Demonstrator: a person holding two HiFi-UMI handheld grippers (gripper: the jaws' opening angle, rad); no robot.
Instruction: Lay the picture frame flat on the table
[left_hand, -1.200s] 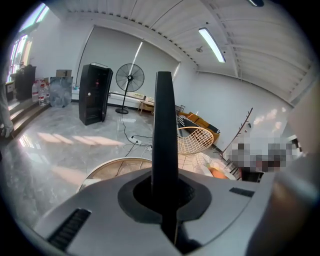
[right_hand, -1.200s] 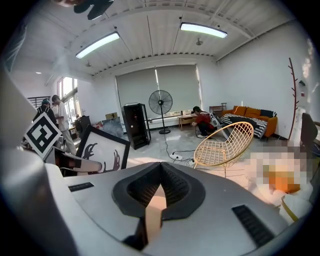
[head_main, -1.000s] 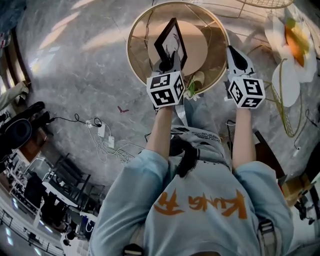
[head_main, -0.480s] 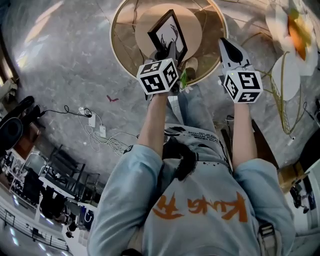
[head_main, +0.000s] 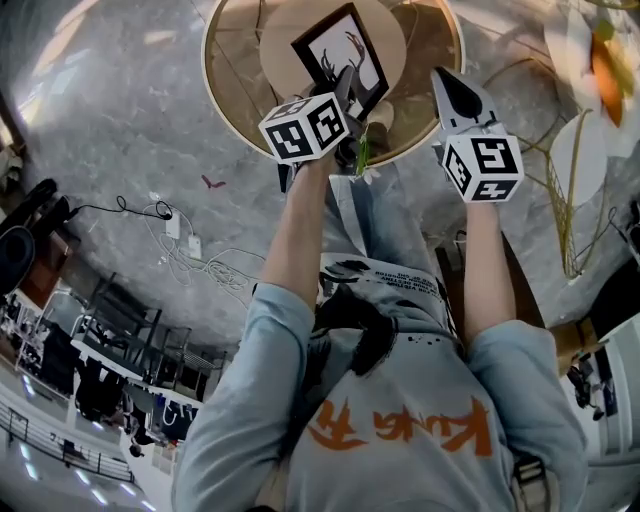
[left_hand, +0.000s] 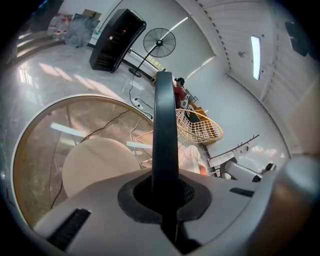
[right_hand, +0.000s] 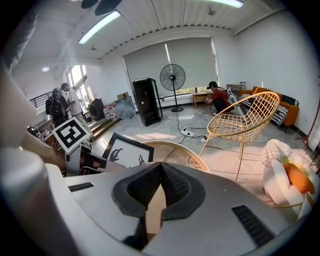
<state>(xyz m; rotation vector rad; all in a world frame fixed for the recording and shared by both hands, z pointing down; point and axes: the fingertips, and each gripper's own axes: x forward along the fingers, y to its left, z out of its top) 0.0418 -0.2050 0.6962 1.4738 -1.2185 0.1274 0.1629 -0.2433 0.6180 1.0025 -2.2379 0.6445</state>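
The picture frame (head_main: 340, 55) has a black border and a white picture with dark antlers on it. It is lifted and tilted over the round glass table (head_main: 232, 110), with its face turned up toward your head. Whether its low edge touches the glass, I cannot tell. Your left gripper (head_main: 349, 99) is clamped on the low edge of the frame. In the left gripper view the frame (left_hand: 165, 125) stands edge-on as a thin dark bar, straight up from between the two pads, which press on it from both sides. Your right gripper (head_main: 447, 85) is just beside the frame on its right, apart from it, over the near rim of the table. Its jaws are together at the tips and there is nothing between them. From this gripper the frame (right_hand: 127, 152) shows at the left, and your left gripper's marker cube (right_hand: 71, 134) is next to it. Under the glass lies a round pale wood disc (head_main: 290, 30). On the grey floor at your left lie white cables (head_main: 190, 245), and a gold wire chair (right_hand: 240, 120) stands behind the table.
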